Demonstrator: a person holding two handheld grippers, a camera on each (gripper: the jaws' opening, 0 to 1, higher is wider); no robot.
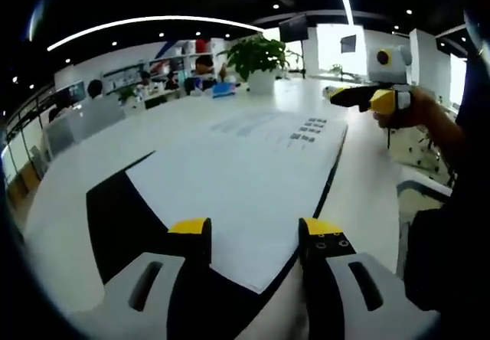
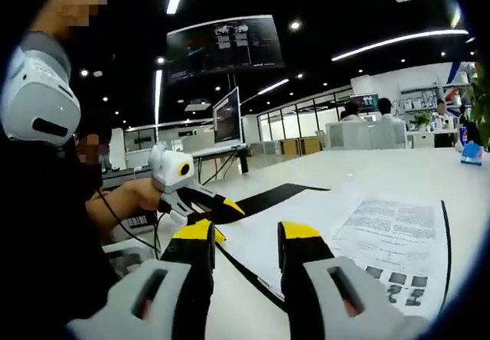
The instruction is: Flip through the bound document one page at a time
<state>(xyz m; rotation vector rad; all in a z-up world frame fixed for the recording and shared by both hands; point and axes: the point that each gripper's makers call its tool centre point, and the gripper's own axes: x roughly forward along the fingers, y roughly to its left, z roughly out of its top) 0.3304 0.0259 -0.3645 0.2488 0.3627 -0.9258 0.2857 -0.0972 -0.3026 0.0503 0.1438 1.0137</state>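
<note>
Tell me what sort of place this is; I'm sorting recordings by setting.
Most likely an open-plan office: a long white table carrying the bound document, ceiling-hung monitors, a potted plant, and people seated at desks further back.

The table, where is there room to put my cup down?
The white table is bare between the open document and the chairs at its far-left edge, and again between the document's printed page and the potted plant. It is crowded close in, where the left gripper hangs over the document's near corner.
</note>
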